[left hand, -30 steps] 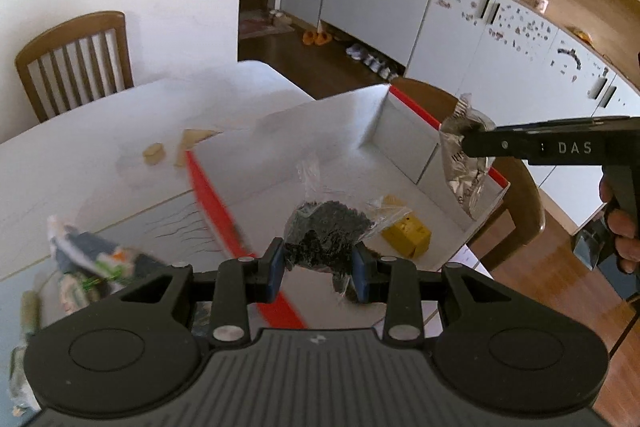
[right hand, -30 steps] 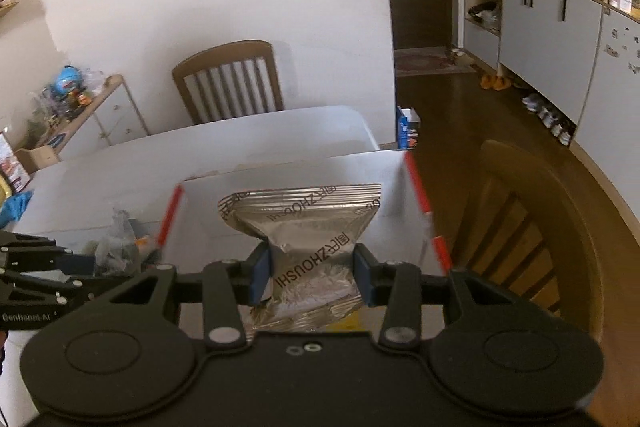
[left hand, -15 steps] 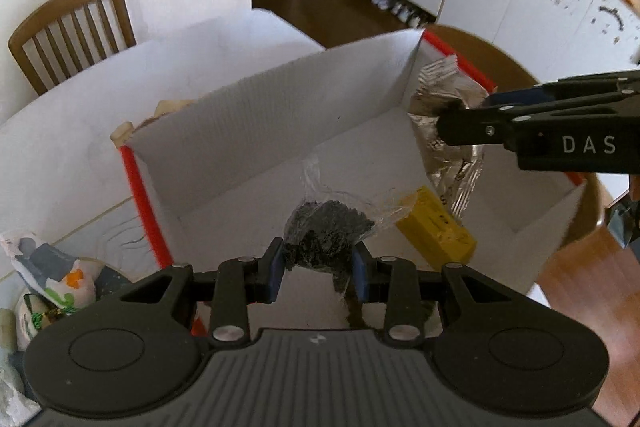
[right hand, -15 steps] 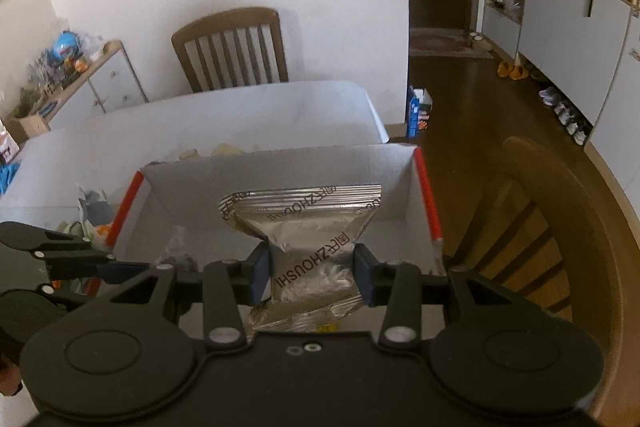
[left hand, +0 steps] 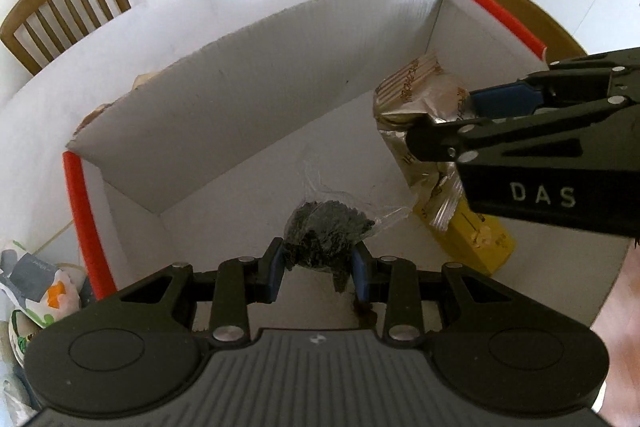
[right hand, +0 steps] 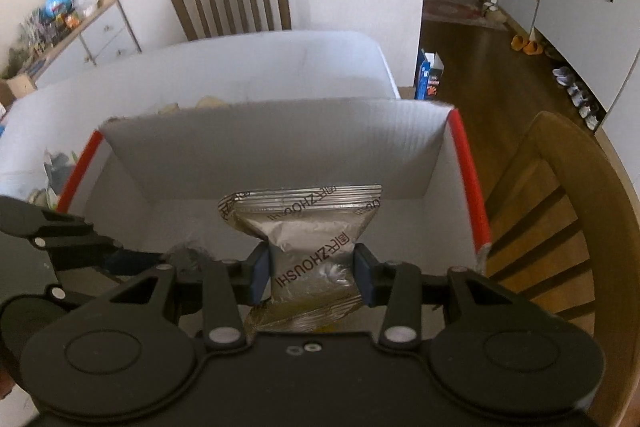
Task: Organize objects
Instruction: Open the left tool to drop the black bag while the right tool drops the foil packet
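Note:
A white cardboard box (left hand: 248,75) with red edges stands on the table; it also shows in the right wrist view (right hand: 280,147). My left gripper (left hand: 318,267) is shut on a clear bag of dark dried stuff (left hand: 326,233) and holds it over the box floor. My right gripper (right hand: 312,269) is shut on a silver foil packet (right hand: 308,227) and holds it inside the box at the right; the packet also shows in the left wrist view (left hand: 416,99). A yellow packet (left hand: 476,239) lies on the box floor under the right gripper.
Crumpled wrappers and packets (left hand: 36,275) lie on the table left of the box. Small tan pieces (right hand: 208,103) lie behind the box. A wooden chair (right hand: 236,3) stands at the table's far side, another (right hand: 560,211) at the right.
Both grippers have moved forward and down into the box with their loads. The foil packet now hangs over the yellow packet; the dark bag is lower over the box floor.

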`<state>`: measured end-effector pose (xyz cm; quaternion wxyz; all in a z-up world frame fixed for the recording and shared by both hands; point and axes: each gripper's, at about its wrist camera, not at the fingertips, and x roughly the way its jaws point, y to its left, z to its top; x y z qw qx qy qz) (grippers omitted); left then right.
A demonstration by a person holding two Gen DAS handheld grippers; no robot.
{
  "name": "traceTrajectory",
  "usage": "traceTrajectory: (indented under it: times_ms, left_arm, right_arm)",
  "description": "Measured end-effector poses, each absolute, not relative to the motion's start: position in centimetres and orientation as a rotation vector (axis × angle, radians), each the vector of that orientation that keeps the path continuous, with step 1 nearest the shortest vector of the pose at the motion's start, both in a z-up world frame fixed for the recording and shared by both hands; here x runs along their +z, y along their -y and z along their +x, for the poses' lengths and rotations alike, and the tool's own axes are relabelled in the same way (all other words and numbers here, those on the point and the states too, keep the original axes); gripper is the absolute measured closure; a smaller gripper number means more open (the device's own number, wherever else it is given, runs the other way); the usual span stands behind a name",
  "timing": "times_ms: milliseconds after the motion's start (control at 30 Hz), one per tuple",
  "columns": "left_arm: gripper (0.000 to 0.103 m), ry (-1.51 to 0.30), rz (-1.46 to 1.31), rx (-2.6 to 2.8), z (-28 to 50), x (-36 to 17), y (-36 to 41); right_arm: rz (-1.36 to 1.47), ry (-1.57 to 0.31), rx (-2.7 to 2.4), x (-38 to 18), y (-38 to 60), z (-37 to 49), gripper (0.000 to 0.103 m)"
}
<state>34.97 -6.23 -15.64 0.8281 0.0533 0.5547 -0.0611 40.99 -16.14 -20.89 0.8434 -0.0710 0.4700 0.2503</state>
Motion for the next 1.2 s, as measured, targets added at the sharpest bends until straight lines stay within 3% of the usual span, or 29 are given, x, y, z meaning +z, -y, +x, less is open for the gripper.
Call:
traceTrajectory:
  times_ms: [367, 467, 533, 633, 1200]
  left_arm:
    - [0.069, -1.255, 0.124, -0.124, 35.7, -16.9, 6.6]
    - [0.064, -1.259, 0.118, -0.127, 35.6, -16.9, 6.4]
    - [0.052, -1.263, 0.106, -0.126, 35.4, -16.9, 6.3]
    - [0.042, -1.247, 0.083, -0.126, 35.1, -16.5, 6.0]
    - [0.042, -1.129, 0.006, -0.13, 33.2, -12.8, 4.7]
  right_arm:
    - [-0.156, -1.032, 0.51, -21.8, 15.5, 42.3, 0.061]
    - [-0.158, -1.034, 0.505, -21.9, 15.3, 42.5, 0.061]
    - [-0.156, -1.041, 0.502, -22.0, 15.4, 42.6, 0.06]
    - [-0.147, -1.05, 0.506, -22.1, 15.5, 42.9, 0.058]
    - [-0.098, -1.005, 0.535, -18.8, 16.8, 40.6, 0.04]
